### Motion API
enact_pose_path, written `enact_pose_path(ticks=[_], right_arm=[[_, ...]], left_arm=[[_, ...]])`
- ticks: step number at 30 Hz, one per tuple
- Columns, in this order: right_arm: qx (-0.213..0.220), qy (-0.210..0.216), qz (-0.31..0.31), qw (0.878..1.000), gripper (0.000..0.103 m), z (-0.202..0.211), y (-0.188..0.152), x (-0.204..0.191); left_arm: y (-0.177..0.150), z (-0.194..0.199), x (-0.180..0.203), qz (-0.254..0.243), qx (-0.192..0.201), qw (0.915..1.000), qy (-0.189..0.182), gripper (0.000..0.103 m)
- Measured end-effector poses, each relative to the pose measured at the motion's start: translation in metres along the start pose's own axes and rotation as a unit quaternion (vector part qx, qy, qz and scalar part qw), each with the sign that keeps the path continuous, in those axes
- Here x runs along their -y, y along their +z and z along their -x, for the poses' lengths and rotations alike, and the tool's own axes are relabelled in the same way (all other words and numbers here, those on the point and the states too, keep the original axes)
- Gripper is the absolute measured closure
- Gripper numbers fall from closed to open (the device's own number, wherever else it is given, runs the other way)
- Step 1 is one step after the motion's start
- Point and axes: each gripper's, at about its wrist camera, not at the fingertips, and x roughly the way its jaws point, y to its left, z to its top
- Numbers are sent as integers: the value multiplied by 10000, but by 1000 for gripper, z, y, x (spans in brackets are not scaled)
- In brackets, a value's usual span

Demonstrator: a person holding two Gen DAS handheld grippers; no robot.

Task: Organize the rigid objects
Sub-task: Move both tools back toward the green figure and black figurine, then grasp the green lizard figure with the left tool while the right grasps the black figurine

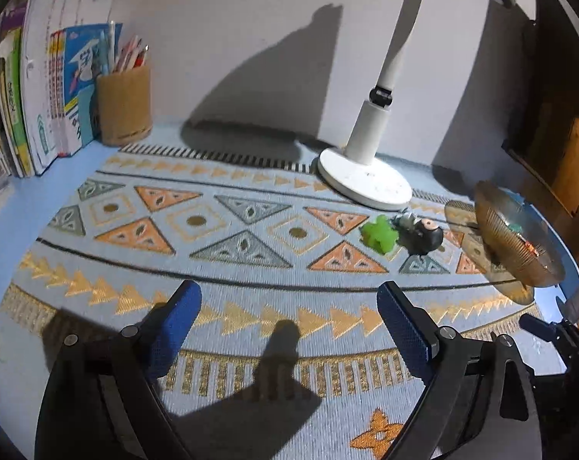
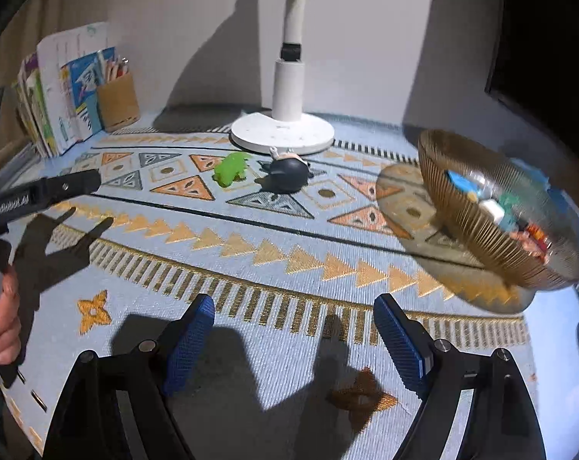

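Observation:
A green toy animal (image 1: 379, 234) (image 2: 232, 168) lies on the patterned mat beside a black toy figure (image 1: 423, 235) (image 2: 287, 176), just in front of the lamp base. A ribbed amber glass bowl (image 1: 496, 222) (image 2: 454, 207) sits at the right with several small items inside. My left gripper (image 1: 289, 306) is open over bare mat, well short of the toys and to their left. My right gripper (image 2: 294, 306) is also open and holds nothing, with the bowl ahead to its right. The right wrist view shows a left gripper finger (image 2: 59, 188) and the hand (image 2: 2, 314) that holds it.
A white desk lamp (image 1: 366, 184) (image 2: 282, 134) stands against the back wall. A wooden pencil cup (image 1: 124, 111) (image 2: 119, 105) and upright books (image 1: 40, 96) fill the back left corner. The mat (image 1: 251, 268) covers most of the blue desk.

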Motion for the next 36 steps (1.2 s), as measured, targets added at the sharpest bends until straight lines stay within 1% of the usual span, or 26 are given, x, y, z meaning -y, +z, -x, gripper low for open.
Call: enact_pose_path(ticks=[2,4,9,12,13,15,17,18,20,22,23,24,25,26,27,28,29,30,32,33,35,36], right_arm=[[-114,14,-171,9998,19,-2,-1,5],[-109,31,-260,9996,19,-2,-1,9],[-103,-24,-181,9998,19,-1,-1,5],[-138,-27,-129,9998,19,-2,0,3],[-145,-23,-133,9998,19,-2,0,4],[-165,-43,-176,9997,18,-3,0,5],[-255,-132,-231,9993,19,-4,1,7],[-380,-88,-237,9990,19,-5,3,8],[-557,182,-115,9982,19,-3,12,8],[-523,141,3,9985,19,1,28,9],[-443,162,27,9989,19,3,42,11],[-400,241,-11,9989,19,2,54,13],[-396,338,-77,9986,19,-1,63,16],[-439,509,-217,9975,19,-10,77,20],[-469,633,-306,9964,19,-17,85,22],[-490,789,-414,9948,19,-28,94,26],[-514,889,-494,9935,19,-36,100,28],[-573,995,-625,9914,19,-49,107,31],[-685,1173,-826,9873,21,-69,117,36],[-715,1212,-885,9861,25,-77,121,37],[-829,1190,-932,9850,26,-95,129,39],[-880,1154,-939,9849,26,-102,131,39]], left_arm=[[0,-5,0,-8,-72,10000,-39,10],[-2,-6,-3,5,-161,9998,-107,10],[-2,-9,-6,101,-292,9993,-195,10],[-2,-12,-6,110,-356,9992,-171,10],[-3,-14,-5,96,-404,9990,-146,10],[-3,-20,-2,6,-625,9980,-107,10],[-3,-27,5,-223,-953,9946,-342,10],[0,-28,10,-405,-1077,9922,-473,10],[8,-26,22,-776,-1081,9896,-556,10],[24,-26,34,-1162,-993,9848,-820,10],[32,-30,40,-1282,-1038,9806,-1057,11],[40,-38,43,-1305,-1186,9737,-1440,11],[47,-50,44,-1227,-1344,9662,-1828,11],[51,-62,46,-1194,-1406,9646,-1885,11],[54,-70,49,-1251,-1397,9664,-1758,11],[55,-79,55,-1423,-1374,9669,-1613,11],[56,-85,60,-1579,-1356,9657,-1551,13],[56,-90,65,-1710,-1335,9641,-1530,20],[57,-102,76,-1970,-1381,9596,-1458,21],[57,-107,80,-2074,-1385,9583,-1396,21],[56,-116,86,-2192,-1423,9560,-1334,25],[56,-122,87,-2182,-1503,9547,-1354,33]])
